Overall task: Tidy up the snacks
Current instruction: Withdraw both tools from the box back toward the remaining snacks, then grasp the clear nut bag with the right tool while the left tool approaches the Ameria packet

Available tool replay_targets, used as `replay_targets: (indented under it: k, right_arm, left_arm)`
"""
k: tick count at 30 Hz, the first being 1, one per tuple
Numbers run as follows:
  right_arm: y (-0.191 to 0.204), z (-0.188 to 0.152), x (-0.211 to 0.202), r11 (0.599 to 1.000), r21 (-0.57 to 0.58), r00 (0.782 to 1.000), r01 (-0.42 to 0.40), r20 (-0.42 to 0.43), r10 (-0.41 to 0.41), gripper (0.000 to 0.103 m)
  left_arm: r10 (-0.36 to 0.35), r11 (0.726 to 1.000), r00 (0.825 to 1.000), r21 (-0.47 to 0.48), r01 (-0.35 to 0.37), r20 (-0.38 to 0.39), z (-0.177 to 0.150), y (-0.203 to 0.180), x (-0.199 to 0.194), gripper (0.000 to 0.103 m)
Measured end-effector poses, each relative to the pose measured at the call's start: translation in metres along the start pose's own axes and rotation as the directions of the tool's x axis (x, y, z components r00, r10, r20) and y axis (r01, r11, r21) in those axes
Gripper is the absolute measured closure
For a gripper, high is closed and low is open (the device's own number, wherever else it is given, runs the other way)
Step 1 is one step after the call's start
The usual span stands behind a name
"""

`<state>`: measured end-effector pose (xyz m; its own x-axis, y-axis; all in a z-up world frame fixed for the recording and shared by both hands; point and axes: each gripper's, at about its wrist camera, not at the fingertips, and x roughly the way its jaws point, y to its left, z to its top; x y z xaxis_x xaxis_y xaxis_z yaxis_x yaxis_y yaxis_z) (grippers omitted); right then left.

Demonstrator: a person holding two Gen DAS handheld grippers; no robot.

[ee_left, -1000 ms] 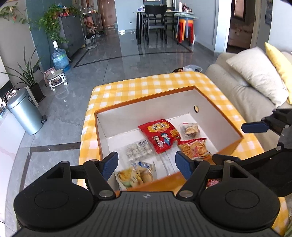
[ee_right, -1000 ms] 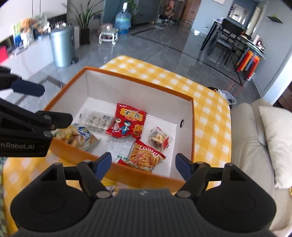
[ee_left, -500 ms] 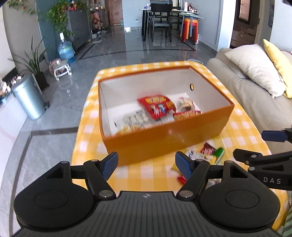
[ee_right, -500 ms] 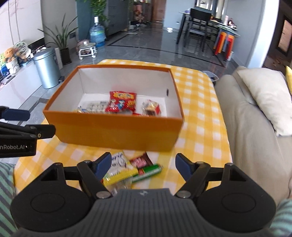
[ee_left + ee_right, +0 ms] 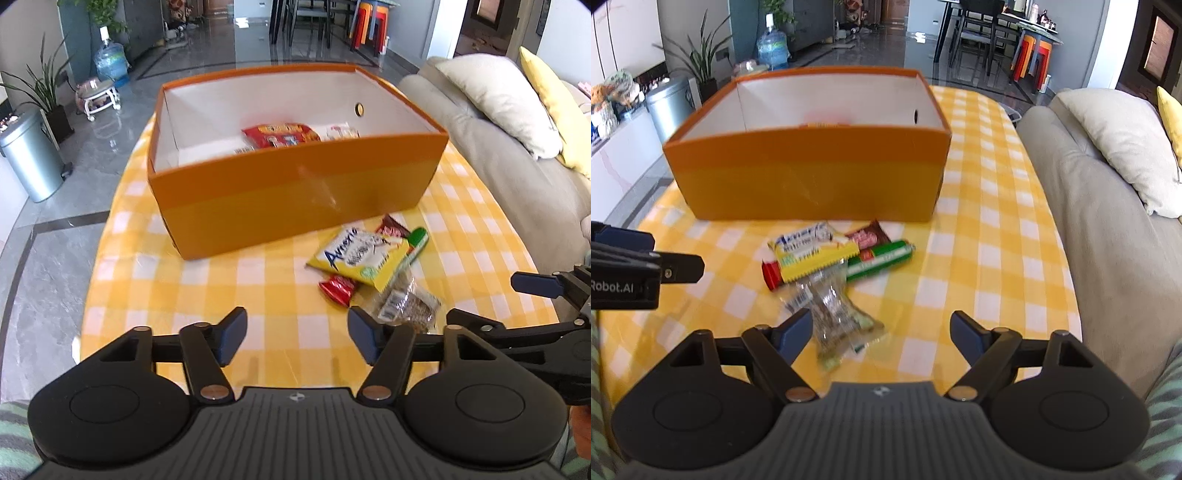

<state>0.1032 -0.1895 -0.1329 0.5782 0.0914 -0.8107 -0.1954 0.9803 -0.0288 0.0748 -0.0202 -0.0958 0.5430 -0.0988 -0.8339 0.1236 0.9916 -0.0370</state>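
Above checkered table (image 5: pixel 258 280), both grippers level: left gripper (image 5: pixel 297 341), right gripper (image 5: pixel 882 334); jaws apart, empty.

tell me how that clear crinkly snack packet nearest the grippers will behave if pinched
The clear packet looks like thin, wrinkled film, so it probably flexes and crumples. It seems light and may slide on the tablecloth. Its loose contents could shift.

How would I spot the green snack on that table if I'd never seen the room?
Find the big orange box on the yellow checked tablecloth. In front of it lies a small heap of snacks; the green roll lies at the heap's sofa-side edge. It is the only green, tube-shaped one, beside a flat yellow packet.
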Motion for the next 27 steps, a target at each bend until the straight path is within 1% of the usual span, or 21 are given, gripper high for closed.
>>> replay_targets:
  k: [2, 3, 4, 6, 8, 9, 10, 11, 12, 14, 18, 21, 23, 27]
  right_arm:
    - [0.001, -0.003, 0.004, 1.0, -0.009, 1.0, 0.009, -0.003, -0.009, 0.023]
    - [0.002, -0.004, 0.005, 1.0, -0.012, 1.0, 0.014, 0.0, -0.014, 0.023]
    - [0.002, -0.005, 0.006, 1.0, -0.017, 1.0, 0.017, 0.006, -0.016, 0.023]
    - [0.001, -0.007, 0.007, 1.0, -0.013, 1.0, 0.024, 0.017, -0.024, 0.023]
    - [-0.002, -0.009, 0.008, 1.0, 0.005, 0.999, 0.017, 0.033, -0.017, 0.024]
    - [-0.003, -0.01, 0.008, 1.0, 0.012, 0.999, 0.015, 0.036, -0.015, 0.024]
    - [-0.004, -0.01, 0.009, 1.0, 0.017, 0.999, 0.015, 0.034, -0.015, 0.024]
    - [-0.006, -0.01, 0.012, 1.0, 0.023, 0.999, 0.016, 0.028, -0.017, 0.025]
    - [-0.007, -0.009, 0.013, 1.0, 0.029, 1.0, 0.011, 0.023, -0.012, 0.027]
    - [-0.01, -0.006, 0.016, 0.999, 0.05, 1.0, -0.021, 0.015, 0.02, 0.029]
    - [-0.008, 0.0, 0.02, 0.995, 0.073, 0.997, -0.072, 0.011, 0.071, 0.029]
    - [-0.001, 0.0, 0.027, 0.993, 0.033, 0.994, -0.11, -0.005, 0.11, 0.029]
    - [0.006, 0.0, 0.034, 0.994, -0.018, 0.994, -0.112, -0.018, 0.111, 0.03]
    - [0.013, 0.002, 0.049, 0.988, -0.101, 0.993, -0.115, -0.031, 0.112, 0.03]
  left_arm:
    - [-0.002, 1.0, 1.0, -0.004, 0.002, -0.007, -0.001, -0.001, 0.003, 0.042]
    - [-0.006, 1.0, 1.0, -0.005, 0.006, -0.01, -0.001, -0.001, 0.004, 0.048]
    - [-0.011, 1.0, 1.0, -0.008, 0.011, -0.013, -0.001, -0.001, 0.006, 0.051]
    - [-0.033, 0.999, 0.999, -0.012, 0.033, -0.013, -0.002, 0.0, 0.009, 0.052]
    - [-0.058, 0.998, 0.998, -0.011, 0.058, 0.004, -0.002, -0.001, 0.011, 0.052]
    - [-0.067, 0.998, 0.998, -0.009, 0.067, 0.015, -0.001, -0.002, 0.012, 0.049]
    - [-0.074, 0.997, 0.997, -0.004, 0.074, 0.021, -0.001, -0.003, 0.014, 0.041]
    - [-0.078, 0.997, 0.997, 0.001, 0.078, 0.026, 0.0, -0.003, 0.015, 0.038]
    - [-0.081, 0.997, 0.996, 0.005, 0.081, 0.028, 0.002, -0.004, 0.017, 0.037]
    - [-0.091, 0.996, 0.996, 0.003, 0.091, 0.023, 0.005, -0.004, 0.02, 0.037]
    - [-0.126, 0.992, 0.992, -0.008, 0.126, 0.0, 0.01, -0.006, 0.026, 0.037]
    - [-0.115, 0.993, 0.993, 0.018, 0.115, -0.02, 0.01, -0.009, 0.03, 0.037]
    - [-0.11, 0.993, 0.993, 0.029, 0.111, -0.037, 0.008, -0.01, 0.034, 0.037]
    - [-0.105, 0.994, 0.993, 0.022, 0.107, -0.058, 0.005, -0.007, 0.037, 0.037]
